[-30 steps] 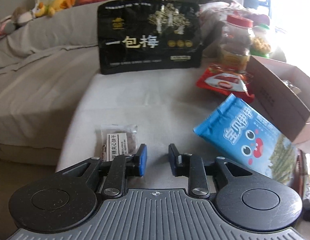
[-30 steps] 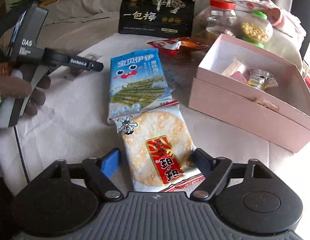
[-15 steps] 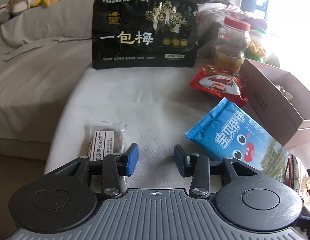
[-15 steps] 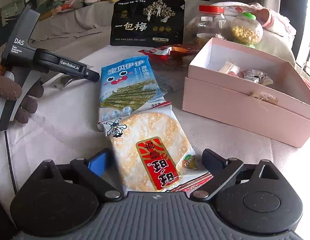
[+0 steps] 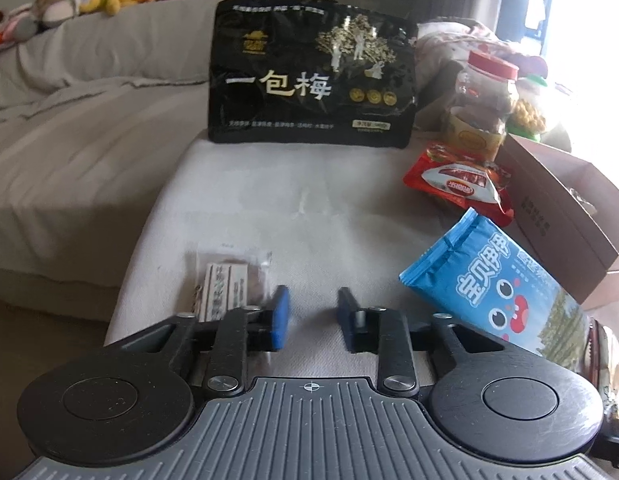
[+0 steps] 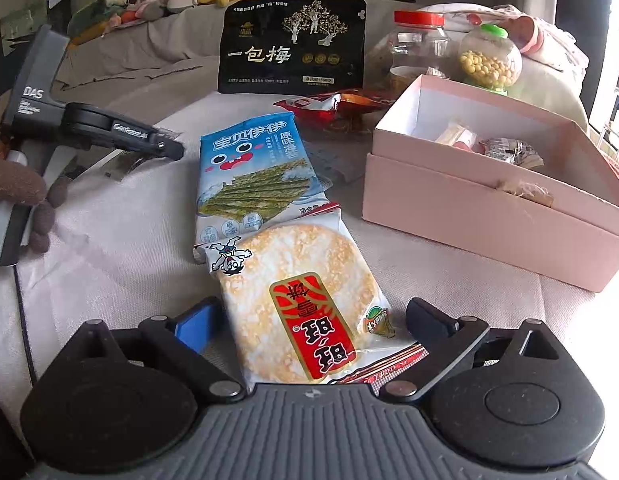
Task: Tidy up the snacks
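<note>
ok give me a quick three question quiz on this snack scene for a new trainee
1. True or false: the right gripper is shut on the rice cracker pack.
2. Which pack does the rice cracker pack overlap?
A. black plum bag
B. blue seaweed pack
C. red packet
3. Fill in: the pink box is ____, with small snacks inside.

Key
1. False; its fingers stand wide on either side.
2. B
3. open
</note>
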Demonstrator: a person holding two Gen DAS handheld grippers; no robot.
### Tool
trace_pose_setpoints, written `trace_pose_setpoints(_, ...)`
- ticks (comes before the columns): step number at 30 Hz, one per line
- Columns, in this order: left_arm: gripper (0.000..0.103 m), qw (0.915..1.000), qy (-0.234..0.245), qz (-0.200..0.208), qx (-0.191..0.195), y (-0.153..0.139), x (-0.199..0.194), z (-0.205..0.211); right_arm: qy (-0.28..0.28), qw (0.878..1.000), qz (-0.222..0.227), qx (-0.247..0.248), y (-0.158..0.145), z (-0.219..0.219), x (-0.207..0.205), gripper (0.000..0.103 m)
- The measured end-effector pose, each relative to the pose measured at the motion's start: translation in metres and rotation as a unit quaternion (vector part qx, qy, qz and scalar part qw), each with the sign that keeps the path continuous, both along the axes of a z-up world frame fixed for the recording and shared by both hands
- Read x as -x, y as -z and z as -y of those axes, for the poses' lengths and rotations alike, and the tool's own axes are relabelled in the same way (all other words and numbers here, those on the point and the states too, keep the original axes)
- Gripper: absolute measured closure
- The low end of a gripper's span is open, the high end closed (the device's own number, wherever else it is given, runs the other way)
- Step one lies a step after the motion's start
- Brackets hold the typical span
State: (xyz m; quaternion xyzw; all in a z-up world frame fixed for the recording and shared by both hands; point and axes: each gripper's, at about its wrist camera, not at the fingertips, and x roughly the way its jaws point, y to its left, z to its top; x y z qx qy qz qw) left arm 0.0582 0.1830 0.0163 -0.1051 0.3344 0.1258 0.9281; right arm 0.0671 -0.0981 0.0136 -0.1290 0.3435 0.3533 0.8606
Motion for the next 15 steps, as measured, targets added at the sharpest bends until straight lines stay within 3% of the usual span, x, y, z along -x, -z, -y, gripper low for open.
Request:
trace_pose_setpoints(8,0.085,0.9999,0.003,-0.011,0.012,-0.004,0.044,0.009,0.000,1.000,0.000,-0.001,0.000,0.001,0.000,0.004)
trace_pose_setpoints(15,0.085,0.9983,0.027,0.005,0.052,-0.001,0.081,0.025,0.000,1.000,0.000,-0.001,0.000,0.001,0.000,0.003)
